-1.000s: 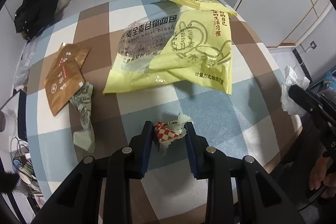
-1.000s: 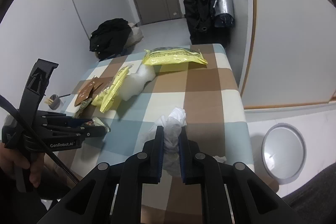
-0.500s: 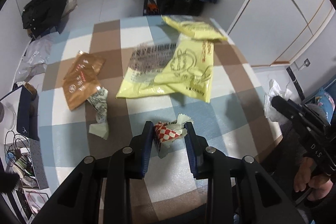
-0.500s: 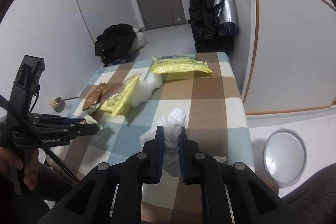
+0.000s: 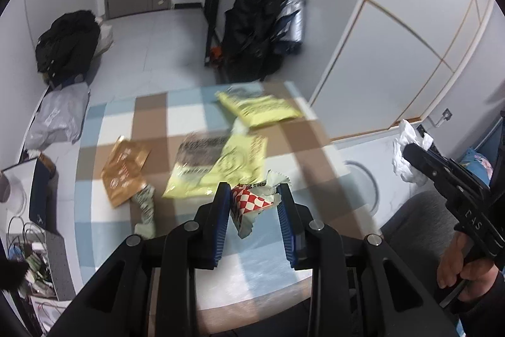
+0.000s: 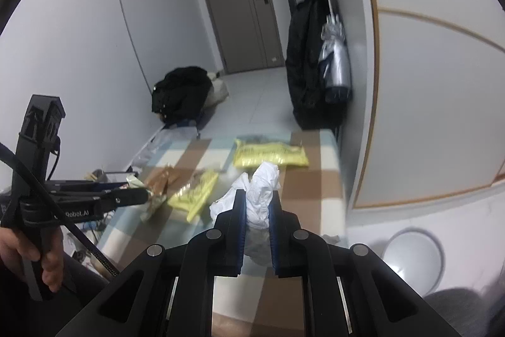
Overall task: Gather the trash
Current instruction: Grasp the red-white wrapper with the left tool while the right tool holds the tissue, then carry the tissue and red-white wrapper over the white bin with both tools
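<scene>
- The left gripper (image 5: pixel 254 212) is clamping a red-and-white checked wrapper (image 5: pixel 249 202), holding it in the air above the near edge of the checkered table (image 5: pixel 120 122)
- The right gripper (image 6: pixel 256 221) is squeezing a crumpled white tissue (image 6: pixel 262 195) between nearly closed jaws, off the table's right side
- Two yellow bags (image 5: pixel 227 161), a brown packet (image 5: pixel 124 171) and a pale green wrapper (image 5: pixel 145 206) are lying on the table
- A round grey bin (image 6: pixel 410 258) is standing on the floor beside the right edge

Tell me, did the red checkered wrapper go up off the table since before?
Yes. The red checkered wrapper, clamped in the left gripper, rose: the table looks smaller and farther.
</scene>
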`<state>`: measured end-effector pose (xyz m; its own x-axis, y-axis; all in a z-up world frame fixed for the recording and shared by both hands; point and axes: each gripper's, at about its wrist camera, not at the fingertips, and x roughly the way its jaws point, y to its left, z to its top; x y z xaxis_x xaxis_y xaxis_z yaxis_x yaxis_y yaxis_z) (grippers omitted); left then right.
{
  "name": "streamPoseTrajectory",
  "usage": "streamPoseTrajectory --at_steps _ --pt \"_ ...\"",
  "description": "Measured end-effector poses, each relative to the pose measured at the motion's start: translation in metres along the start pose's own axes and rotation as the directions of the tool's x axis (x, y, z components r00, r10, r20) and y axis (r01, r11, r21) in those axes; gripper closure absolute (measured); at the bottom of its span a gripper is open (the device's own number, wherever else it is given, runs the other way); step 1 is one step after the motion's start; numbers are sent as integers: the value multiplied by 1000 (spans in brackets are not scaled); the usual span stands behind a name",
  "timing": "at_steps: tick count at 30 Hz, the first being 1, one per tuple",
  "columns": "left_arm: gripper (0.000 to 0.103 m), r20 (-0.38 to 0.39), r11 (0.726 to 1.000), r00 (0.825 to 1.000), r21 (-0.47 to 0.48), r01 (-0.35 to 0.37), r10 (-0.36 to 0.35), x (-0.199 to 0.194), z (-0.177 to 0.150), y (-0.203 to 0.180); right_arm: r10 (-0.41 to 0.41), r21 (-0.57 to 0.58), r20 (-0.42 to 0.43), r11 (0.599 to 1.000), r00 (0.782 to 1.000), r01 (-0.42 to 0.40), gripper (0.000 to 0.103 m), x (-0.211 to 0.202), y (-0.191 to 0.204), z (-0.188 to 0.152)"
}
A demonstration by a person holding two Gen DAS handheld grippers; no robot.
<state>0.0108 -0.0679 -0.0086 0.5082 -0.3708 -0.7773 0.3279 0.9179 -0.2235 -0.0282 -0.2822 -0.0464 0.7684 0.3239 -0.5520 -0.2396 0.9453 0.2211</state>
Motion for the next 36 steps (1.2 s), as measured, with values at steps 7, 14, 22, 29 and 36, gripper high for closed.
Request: streamPoseTrajectory --at_steps 7,14,22,29,36 --pt "78 71 997 996 72 39 -45 -20 35 -42 5 6 60 1000 998 -5 91 -28 -24 33" --pt "78 95 983 990 156 93 -109 -19 60 -92 -40 24 113 999 993 37 91 -59 -70 62" --pt "78 49 954 978 234 186 -202 13 84 -158 -134 88 127 988 983 123 91 -81 -136 69" --pt "78 -45 930 966 264 256 -254 61 92 -206 -204 188 82 964 975 186 91 -87 -201 55" --pt "78 -177 912 943 254 321 -283 125 85 -241 -231 319 -5 922 973 221 91 -68 -266 20"
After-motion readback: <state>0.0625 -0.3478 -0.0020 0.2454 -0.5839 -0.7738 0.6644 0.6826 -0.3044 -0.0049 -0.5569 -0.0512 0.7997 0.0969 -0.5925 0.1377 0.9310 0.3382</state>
